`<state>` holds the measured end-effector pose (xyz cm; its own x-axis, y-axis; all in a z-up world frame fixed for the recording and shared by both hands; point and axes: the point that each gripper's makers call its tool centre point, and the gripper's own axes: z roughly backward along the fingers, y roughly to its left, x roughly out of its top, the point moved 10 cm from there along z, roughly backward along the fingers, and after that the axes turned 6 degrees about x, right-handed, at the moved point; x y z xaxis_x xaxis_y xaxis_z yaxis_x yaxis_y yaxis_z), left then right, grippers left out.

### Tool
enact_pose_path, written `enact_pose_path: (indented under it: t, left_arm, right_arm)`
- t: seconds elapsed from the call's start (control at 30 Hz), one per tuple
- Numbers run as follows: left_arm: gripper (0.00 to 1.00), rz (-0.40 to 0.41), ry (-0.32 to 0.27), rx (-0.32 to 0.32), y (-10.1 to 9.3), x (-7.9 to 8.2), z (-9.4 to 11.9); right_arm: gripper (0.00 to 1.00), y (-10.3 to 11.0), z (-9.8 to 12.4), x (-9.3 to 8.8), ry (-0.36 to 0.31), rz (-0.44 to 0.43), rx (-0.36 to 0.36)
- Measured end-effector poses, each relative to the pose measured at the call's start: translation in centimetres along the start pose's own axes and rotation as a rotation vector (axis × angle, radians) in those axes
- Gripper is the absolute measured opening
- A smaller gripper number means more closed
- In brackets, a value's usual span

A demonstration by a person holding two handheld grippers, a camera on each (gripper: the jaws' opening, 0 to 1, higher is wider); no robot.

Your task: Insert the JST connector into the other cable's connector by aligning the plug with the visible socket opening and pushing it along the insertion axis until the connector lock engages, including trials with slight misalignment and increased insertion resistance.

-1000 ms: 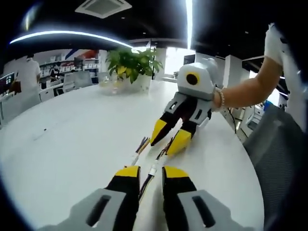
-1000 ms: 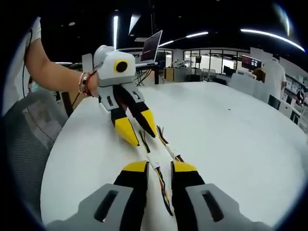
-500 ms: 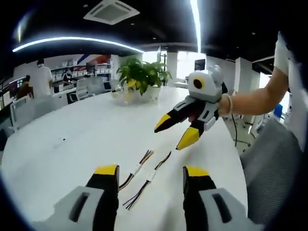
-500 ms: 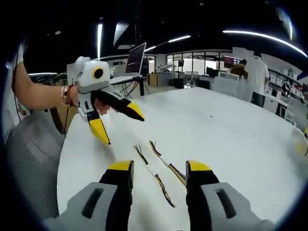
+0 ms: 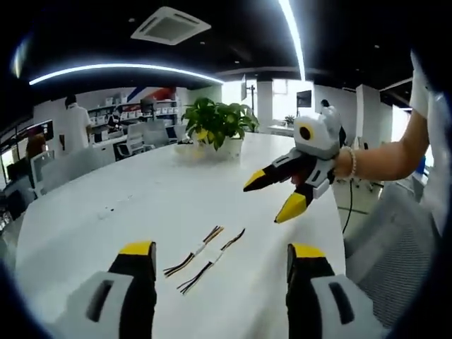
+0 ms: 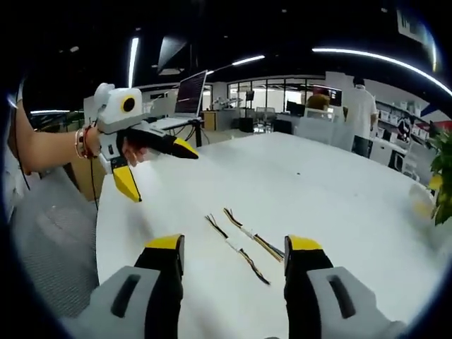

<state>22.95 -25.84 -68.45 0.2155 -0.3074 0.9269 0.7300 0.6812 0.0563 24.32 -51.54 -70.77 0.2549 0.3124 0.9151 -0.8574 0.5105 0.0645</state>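
Two short multicolour cables lie side by side on the white table (image 5: 106, 191), each with a small white JST connector: one cable (image 5: 191, 257) and the other (image 5: 212, 263). In the right gripper view they are the left cable (image 6: 232, 245) and the right cable (image 6: 248, 236). The connectors look apart, not mated. My left gripper (image 5: 221, 251) is open above and behind them, holding nothing. My right gripper (image 6: 234, 244) is open too, with nothing between its jaws. Each shows in the other's view, raised above the table: the right gripper (image 5: 272, 198) and the left gripper (image 6: 157, 171).
A potted plant (image 5: 215, 123) stands at the table's far side, also at the edge of the right gripper view (image 6: 441, 169). A grey mesh chair (image 5: 395, 247) sits off the table edge. A laptop (image 6: 191, 92) and people at desks are in the background.
Both grippers have opened wide and lifted back from the cables, which stay lying on the table. Both views now look from higher and farther away.
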Motion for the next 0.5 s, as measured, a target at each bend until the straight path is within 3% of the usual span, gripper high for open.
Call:
enact_pose_path:
  t: [0.1,0.23,0.5]
  left_arm:
    - [0.79,0.017,-0.008,0.032,-0.2,-0.1,0.5]
    - [0.9,0.084,-0.014,0.087,-0.1,-0.4,1.1]
    - [0.94,0.151,-0.056,0.128,-0.6,-1.2,2.6]
  right_arm:
    - [0.57,0.0,0.7,-0.4,0.002,-0.002,-0.034]
    - [0.66,0.1,1.8,-0.6,-0.019,-0.041,-0.066]
    - [0.74,0.8,2.8,-1.4,-0.045,-0.105,-0.129]
